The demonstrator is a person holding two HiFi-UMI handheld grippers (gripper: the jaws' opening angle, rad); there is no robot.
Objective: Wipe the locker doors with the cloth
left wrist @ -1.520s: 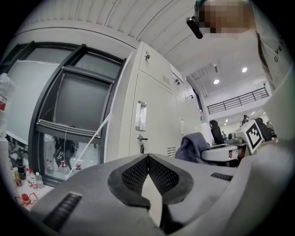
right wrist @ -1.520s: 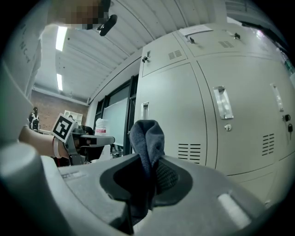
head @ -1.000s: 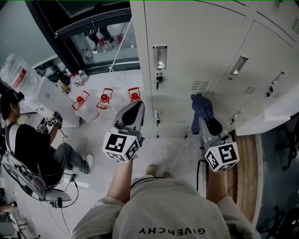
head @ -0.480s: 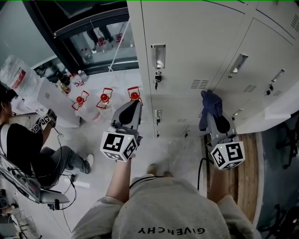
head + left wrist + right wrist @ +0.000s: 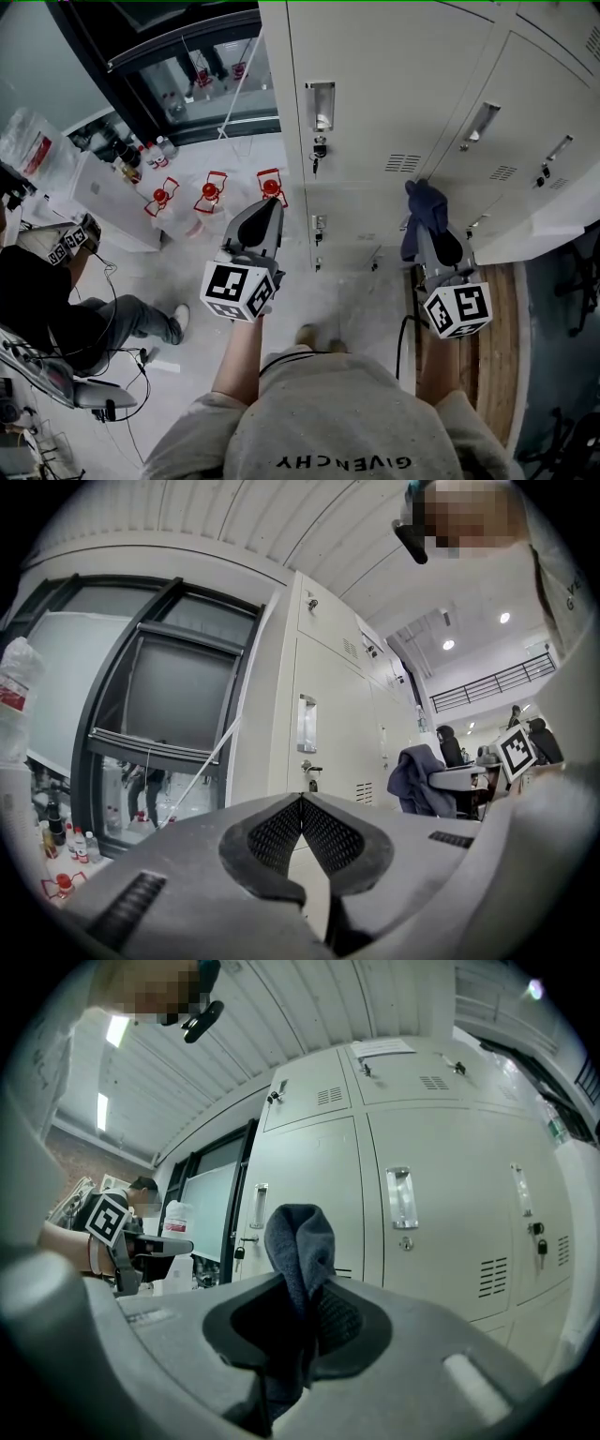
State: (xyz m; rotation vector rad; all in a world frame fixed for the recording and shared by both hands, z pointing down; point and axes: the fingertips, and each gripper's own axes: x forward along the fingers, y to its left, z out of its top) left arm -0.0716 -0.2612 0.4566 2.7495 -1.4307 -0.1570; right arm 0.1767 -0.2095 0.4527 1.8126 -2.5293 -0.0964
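The pale locker doors [image 5: 394, 84] stand in front of me, each with a recessed handle [image 5: 320, 103]. A dark blue cloth [image 5: 424, 208] is pinched in my right gripper [image 5: 425, 227], which is held close to a lower locker door near its vent slots. In the right gripper view the cloth [image 5: 301, 1237] sticks up from between the jaws of the right gripper [image 5: 305, 1290], and the locker doors [image 5: 422, 1129] fill the background. My left gripper [image 5: 273, 204] hangs left of the lockers. Its jaws meet, with nothing held, in the left gripper view [image 5: 302, 801], where the cloth [image 5: 416, 780] shows to the right.
A person [image 5: 56, 300] sits on a chair at the left, holding another marker cube. Red-capped containers [image 5: 210, 198] stand on the floor by a dark-framed window [image 5: 187, 75]. Keys [image 5: 319, 152] hang from one locker lock. A wooden floor strip [image 5: 494, 328] runs at the right.
My right gripper has carried the cloth a little to the right along the lockers, then almost stopped. The left gripper has barely moved. The seated person has shifted leftward.
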